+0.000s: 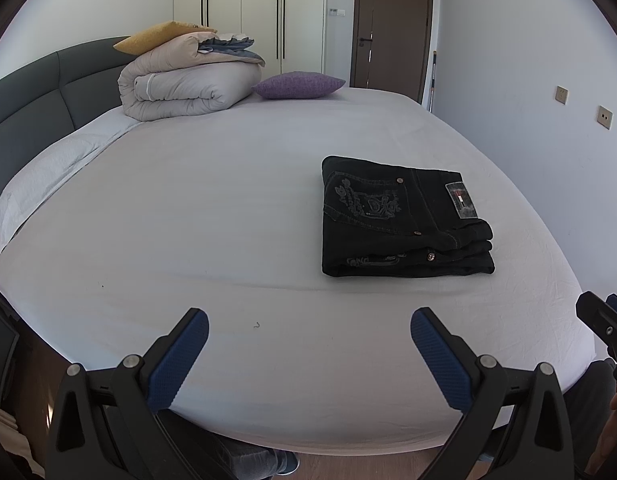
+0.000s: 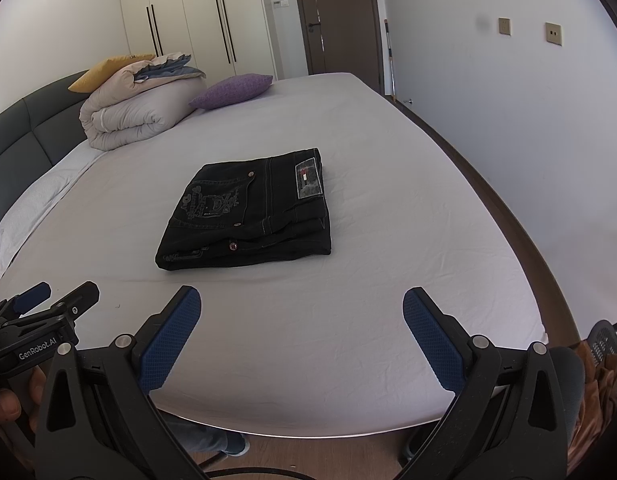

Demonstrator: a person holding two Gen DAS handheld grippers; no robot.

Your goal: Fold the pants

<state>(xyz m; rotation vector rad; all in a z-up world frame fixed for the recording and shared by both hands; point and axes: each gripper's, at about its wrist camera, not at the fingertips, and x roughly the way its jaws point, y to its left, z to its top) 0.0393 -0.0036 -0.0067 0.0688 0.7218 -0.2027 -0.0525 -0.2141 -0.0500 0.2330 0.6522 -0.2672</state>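
Observation:
The black pants [image 1: 400, 220] lie folded in a compact rectangle on the white bed sheet [image 1: 188, 220], back pocket embroidery and a brand patch facing up. They also show in the right wrist view [image 2: 252, 212]. My left gripper [image 1: 308, 322] is open and empty, held above the bed's near edge, left of and nearer than the pants. My right gripper [image 2: 302, 302] is open and empty, held just in front of the pants. The right gripper shows at the right edge of the left wrist view [image 1: 604, 320]; the left gripper shows at the left of the right wrist view [image 2: 48, 304].
A rolled grey duvet [image 1: 184, 84] with a yellow pillow [image 1: 156, 36] on top and a purple cushion [image 1: 296, 85] sit at the head of the bed by the dark headboard [image 1: 36, 92]. A wardrobe [image 1: 244, 8], a door [image 1: 392, 28] and a wall [image 2: 528, 120] stand beyond.

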